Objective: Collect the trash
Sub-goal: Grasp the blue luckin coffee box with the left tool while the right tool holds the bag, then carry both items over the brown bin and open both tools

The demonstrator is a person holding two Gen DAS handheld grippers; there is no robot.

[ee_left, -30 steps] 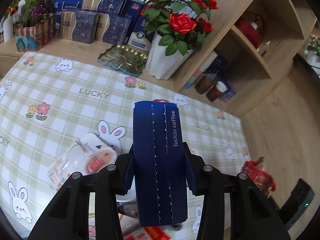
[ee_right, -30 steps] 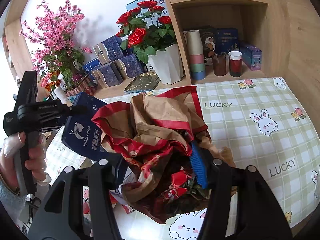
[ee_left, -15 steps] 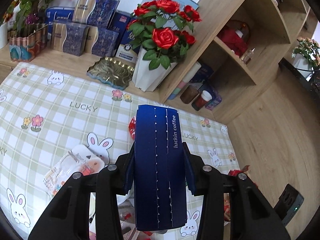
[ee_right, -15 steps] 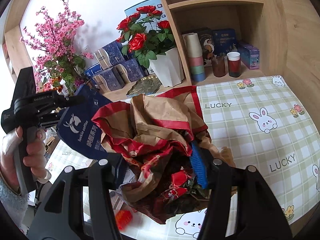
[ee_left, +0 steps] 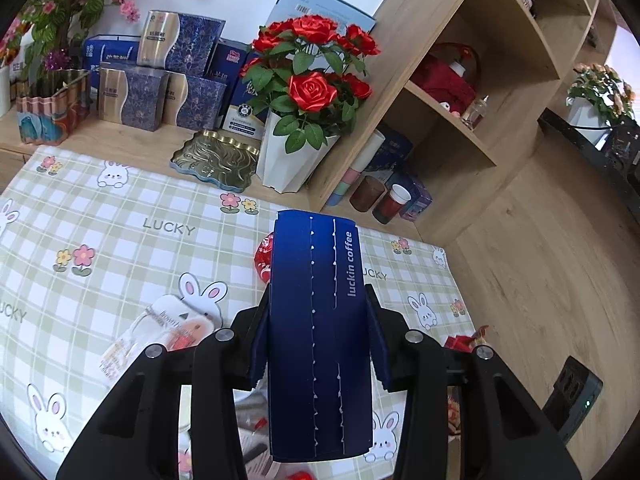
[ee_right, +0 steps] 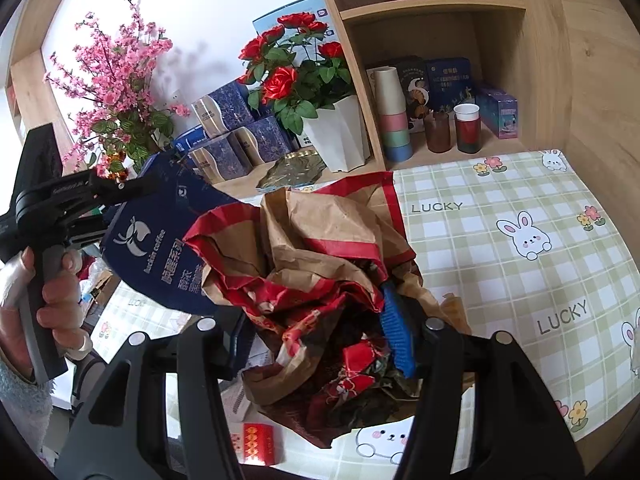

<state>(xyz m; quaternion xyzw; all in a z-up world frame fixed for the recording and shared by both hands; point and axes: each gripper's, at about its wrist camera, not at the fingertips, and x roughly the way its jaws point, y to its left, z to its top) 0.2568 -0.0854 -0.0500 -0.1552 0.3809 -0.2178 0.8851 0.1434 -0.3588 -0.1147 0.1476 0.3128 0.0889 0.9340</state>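
My left gripper (ee_left: pixel 318 340) is shut on a flat dark blue "luckin coffee" paper bag (ee_left: pixel 312 264), which stands upright between the pads above the checked tablecloth (ee_left: pixel 120 240). In the right wrist view the same blue bag (ee_right: pixel 156 252) hangs from the left gripper (ee_right: pixel 132 188), held by a hand (ee_right: pixel 52 292), right beside a crumpled brown and red paper bag (ee_right: pixel 320 240). My right gripper (ee_right: pixel 320 344) is shut on that paper bag's lower part; red wrappers show inside it. A clear plastic wrapper (ee_left: pixel 160 332) and a red wrapper (ee_left: pixel 264 256) lie on the cloth.
A white pot of red roses (ee_left: pixel 292 160), a gold tray (ee_left: pixel 216 160) and blue boxes (ee_left: pixel 180 48) line the back ledge. Wooden shelves (ee_right: pixel 432 12) with cups (ee_right: pixel 394 120) rise at the right. A small red box (ee_right: pixel 258 440) lies near the table's front edge.
The left gripper has risen with the blue bag and, in the right wrist view, moved up beside the paper bag. The right gripper and its bag have stayed still.
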